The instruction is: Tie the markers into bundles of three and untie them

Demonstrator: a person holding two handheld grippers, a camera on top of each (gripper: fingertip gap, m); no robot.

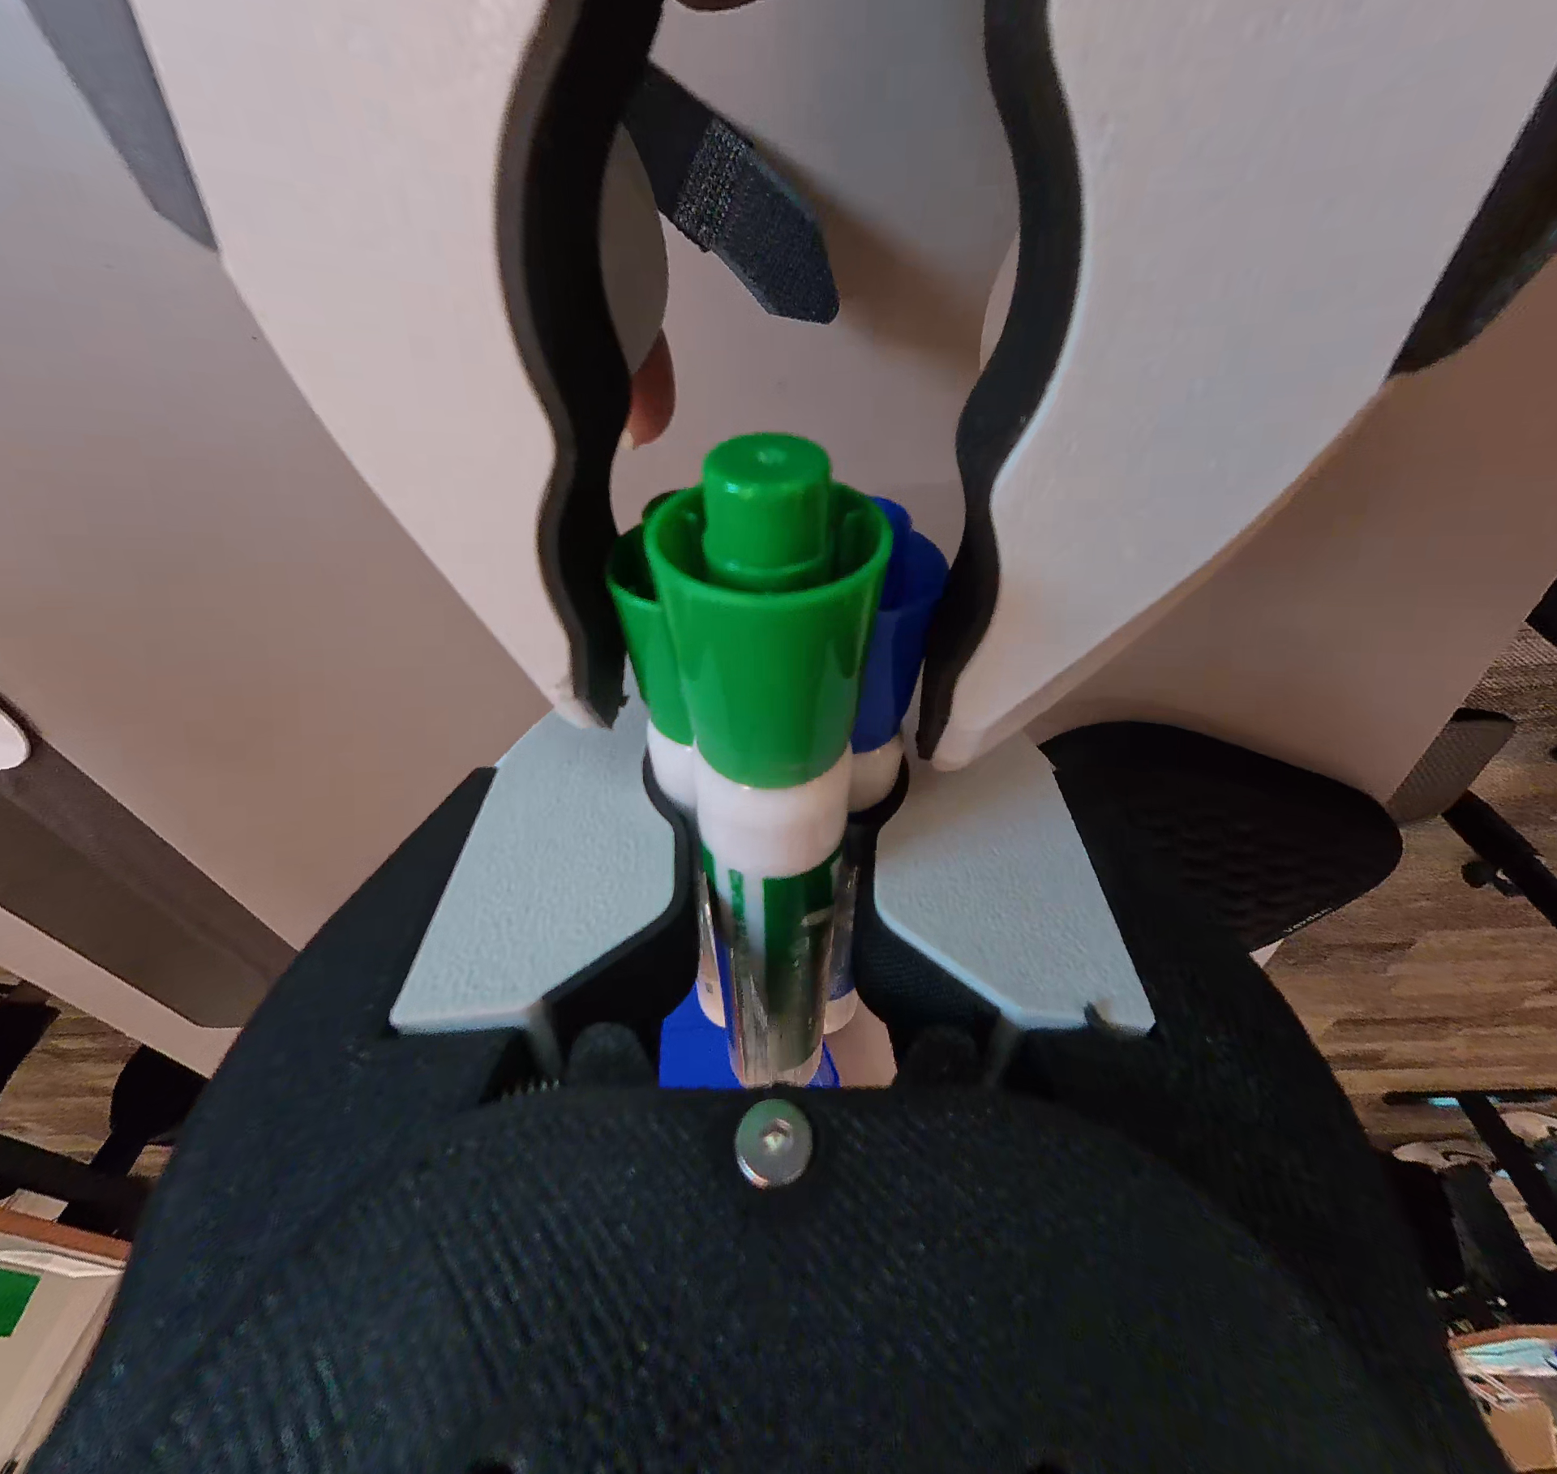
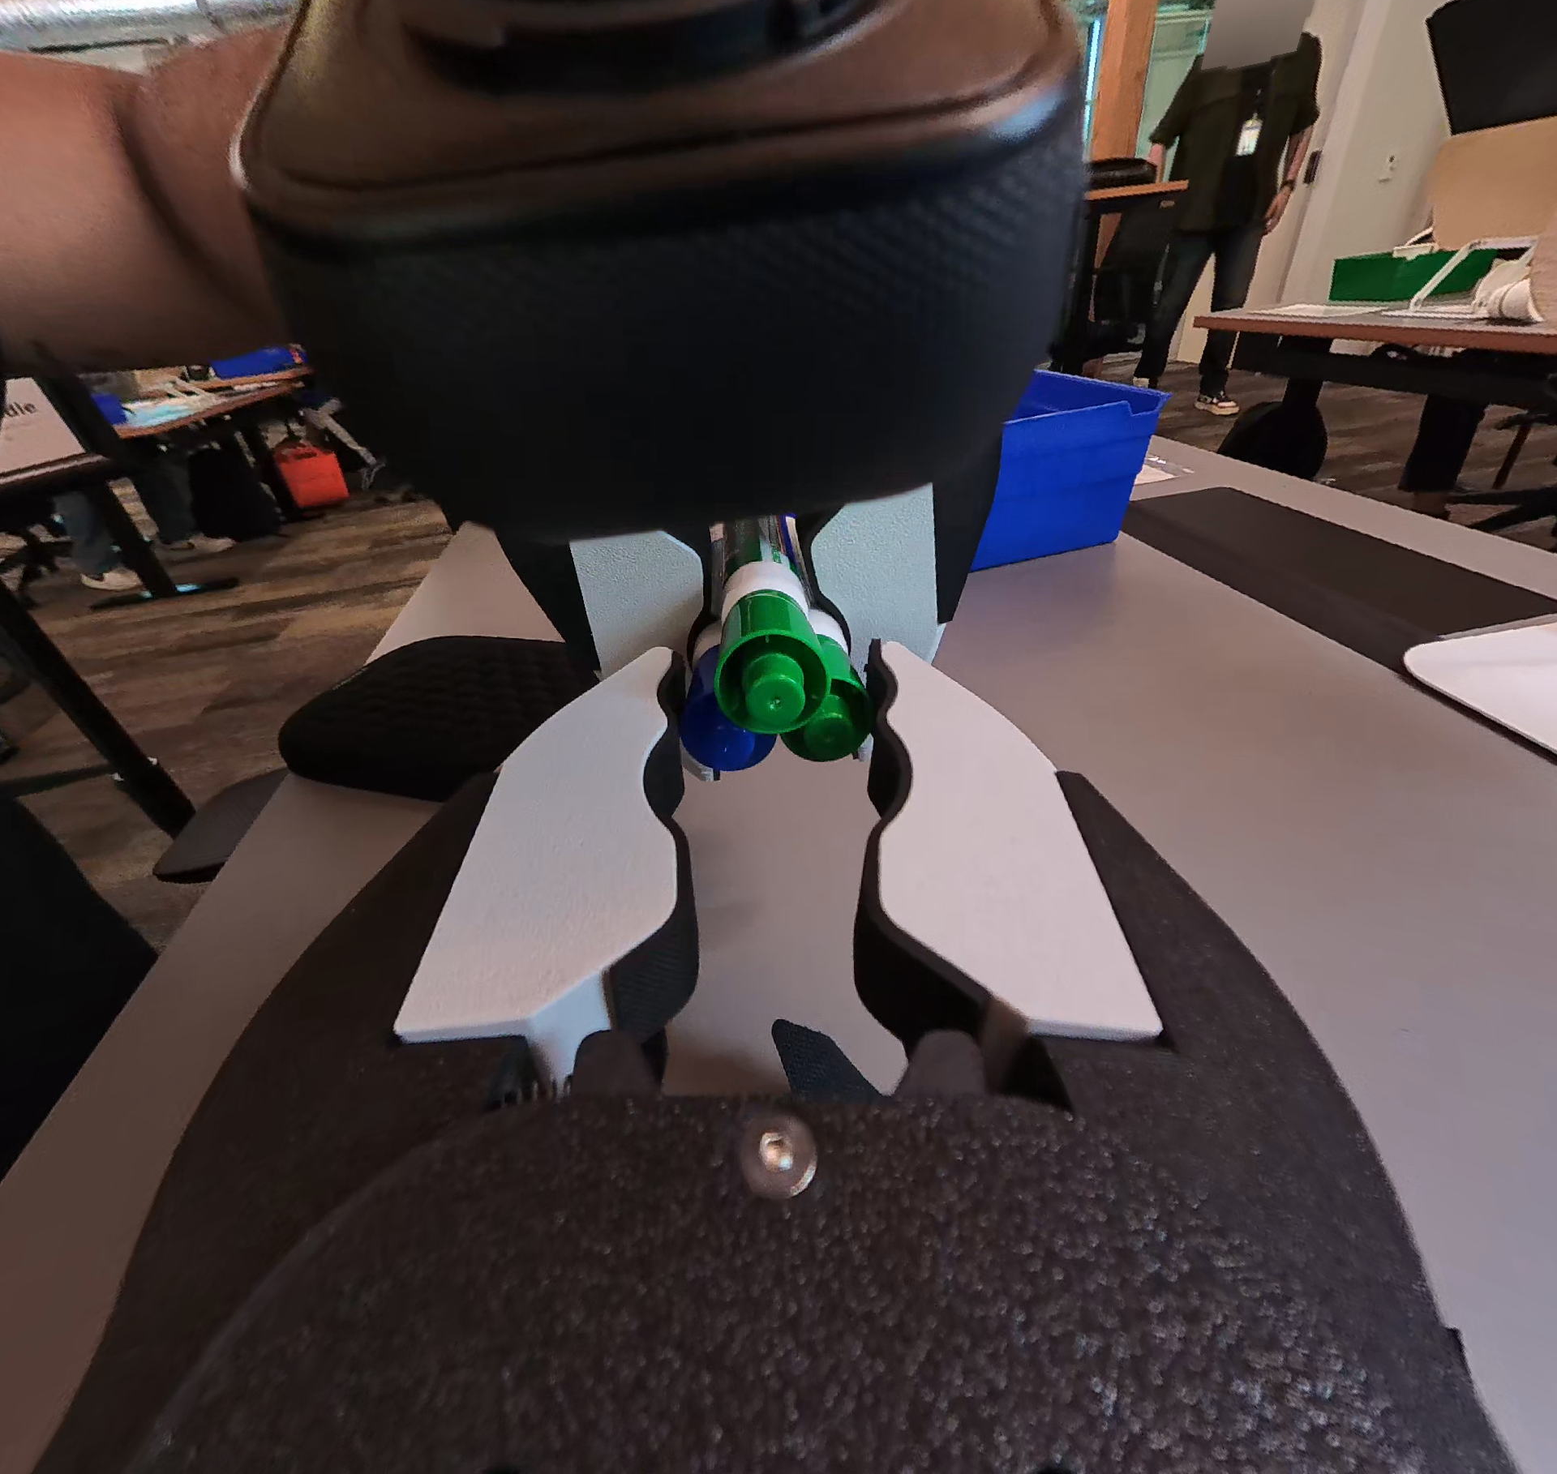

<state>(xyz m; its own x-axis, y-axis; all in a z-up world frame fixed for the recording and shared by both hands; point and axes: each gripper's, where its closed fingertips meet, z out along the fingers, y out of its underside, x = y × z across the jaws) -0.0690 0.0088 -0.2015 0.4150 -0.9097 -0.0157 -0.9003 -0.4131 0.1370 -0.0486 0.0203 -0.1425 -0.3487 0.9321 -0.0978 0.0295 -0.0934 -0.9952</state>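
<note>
Three markers, two green-capped and one blue-capped, are bunched together. My left gripper is shut on their barrels. In the right wrist view the caps point at the camera and the left gripper holds them from the far side. My right gripper faces it, its black pads pressed on the caps from both sides; it also shows in the left wrist view. A loose black hook-and-loop strap lies between the right gripper's fingers, near their base, gripped by neither.
The grey table carries a blue bin at the back, a black mat and a white flat thing at the right. A black mesh chair stands off the left edge. A person stands far behind. Tip to tip, the grippers are about 6 centimetres apart.
</note>
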